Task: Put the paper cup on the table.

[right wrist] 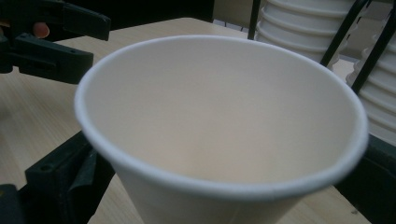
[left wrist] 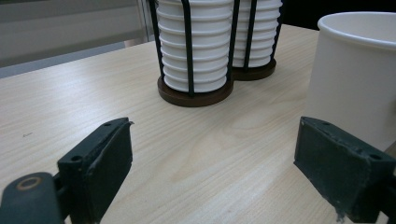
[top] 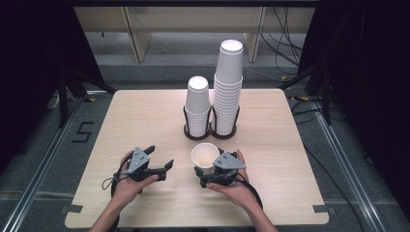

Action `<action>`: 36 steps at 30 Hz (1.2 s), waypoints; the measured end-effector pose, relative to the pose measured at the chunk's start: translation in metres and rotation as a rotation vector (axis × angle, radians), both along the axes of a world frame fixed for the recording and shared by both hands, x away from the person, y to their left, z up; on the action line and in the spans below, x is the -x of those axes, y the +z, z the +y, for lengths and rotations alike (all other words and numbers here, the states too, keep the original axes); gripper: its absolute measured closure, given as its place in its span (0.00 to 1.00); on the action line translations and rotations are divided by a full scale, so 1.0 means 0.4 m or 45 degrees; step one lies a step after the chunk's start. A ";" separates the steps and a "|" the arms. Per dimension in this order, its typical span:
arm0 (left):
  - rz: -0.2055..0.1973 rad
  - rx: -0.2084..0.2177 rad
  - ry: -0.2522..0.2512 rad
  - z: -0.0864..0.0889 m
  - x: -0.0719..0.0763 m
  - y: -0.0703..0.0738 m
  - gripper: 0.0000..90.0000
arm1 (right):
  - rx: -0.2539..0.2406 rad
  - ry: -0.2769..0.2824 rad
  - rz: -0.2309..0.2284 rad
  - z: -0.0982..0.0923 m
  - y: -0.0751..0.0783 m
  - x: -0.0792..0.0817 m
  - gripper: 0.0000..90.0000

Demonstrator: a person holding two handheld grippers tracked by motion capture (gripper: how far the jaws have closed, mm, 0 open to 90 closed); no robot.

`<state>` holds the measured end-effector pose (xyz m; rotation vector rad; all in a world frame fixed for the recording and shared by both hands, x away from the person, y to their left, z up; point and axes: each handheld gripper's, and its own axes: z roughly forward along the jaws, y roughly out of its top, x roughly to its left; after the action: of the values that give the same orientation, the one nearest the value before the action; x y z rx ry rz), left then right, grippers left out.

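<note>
So the right gripper has a single white paper cup clamped between its jaws, mouth up and empty inside as far as the right gripper view shows; you can see a black jaw pressed on each side of the cup wall there. In the high view that cup sits just below the middle of the light wood table, roughly at 6 o'clock from the cup holder. The holder is a dark two-ring wire rack with round brown bases, and each ring has a stack of nested white cups standing upright in it: the shorter stack at the left and the taller stack touching it at 3 o'clock. The left gripper is at about 9 o'clock from the held cup, near it but apart, with its jaws spread wide and nothing between them, just bare tabletop in the left gripper view. Both hands come in from the near edge, left hand and right hand wrapped around their grippers.
</note>
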<state>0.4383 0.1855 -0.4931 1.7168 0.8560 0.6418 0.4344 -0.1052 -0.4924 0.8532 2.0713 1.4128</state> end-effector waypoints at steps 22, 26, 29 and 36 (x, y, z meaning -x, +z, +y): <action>0.003 -0.008 0.000 -0.001 0.000 -0.004 0.12 | 0.013 -0.023 -0.031 -0.100 0.018 0.045 0.01; 0.005 -0.007 0.003 -0.001 0.001 -0.004 0.12 | -0.001 -0.056 -0.042 -0.121 0.021 0.049 0.01; 0.004 -0.007 0.000 -0.001 0.000 -0.005 0.12 | -0.022 -0.067 -0.019 -0.140 0.023 0.052 0.01; -0.005 0.001 -0.004 -0.004 -0.002 -0.009 0.12 | -0.041 -0.162 -0.033 -0.197 0.027 0.059 0.01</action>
<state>0.4389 0.1837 -0.4966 1.7153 0.8502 0.6427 0.4109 -0.1839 -0.4814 0.9569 1.9440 1.3853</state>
